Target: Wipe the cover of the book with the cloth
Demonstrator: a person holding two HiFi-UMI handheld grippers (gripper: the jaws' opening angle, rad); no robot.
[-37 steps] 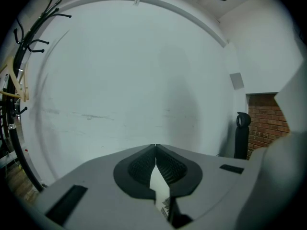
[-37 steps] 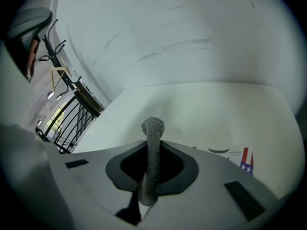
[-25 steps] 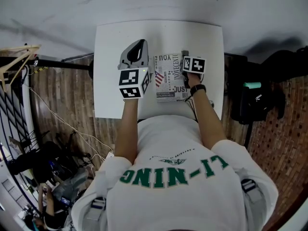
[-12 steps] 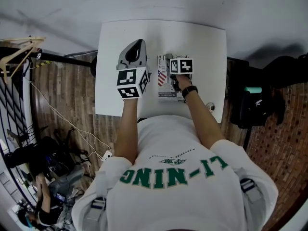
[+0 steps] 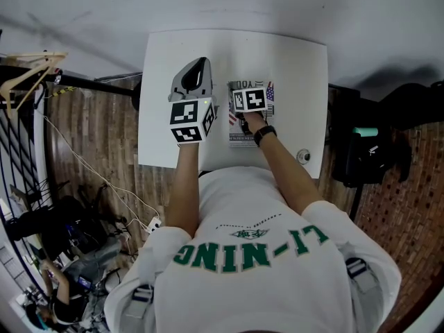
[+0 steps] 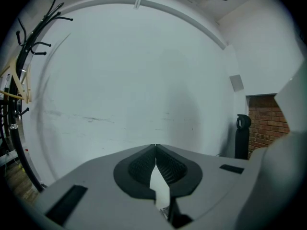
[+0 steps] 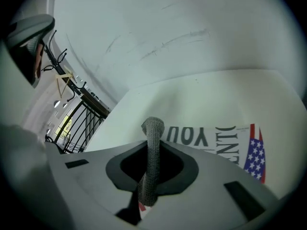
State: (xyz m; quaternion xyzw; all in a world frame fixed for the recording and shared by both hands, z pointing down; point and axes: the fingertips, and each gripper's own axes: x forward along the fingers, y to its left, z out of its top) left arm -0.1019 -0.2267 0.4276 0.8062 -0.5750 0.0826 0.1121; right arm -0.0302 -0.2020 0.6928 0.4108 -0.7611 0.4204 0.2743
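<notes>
Since the earlier frames, the right tool [image 7: 152,147] has been carried leftward over the book [image 7: 230,140], from its right side toward its left half. The left tool [image 6: 156,169] has been kept just beside the book's left edge. The book is shown lying flat, printed cover [image 7: 192,137] upward, on the white worktop [image 5: 173,61]. A grey knitted cloth [image 7: 153,128] is pinched between the jaws of the right tool, with a narrow fold standing above them and the tool lowered over the cover. The left tool is seen with its jaw tips brought together on nothing, raised off the worktop and not pressed on the book.

Risk is judged as follows. With the book left unpinned, it could be dragged leftward by the cloth instead of being wiped. Because only a thin fold is gripped, the cover might be scraped by the hard jaws. A stroke continued leftward could also bring the two tools into collision.
</notes>
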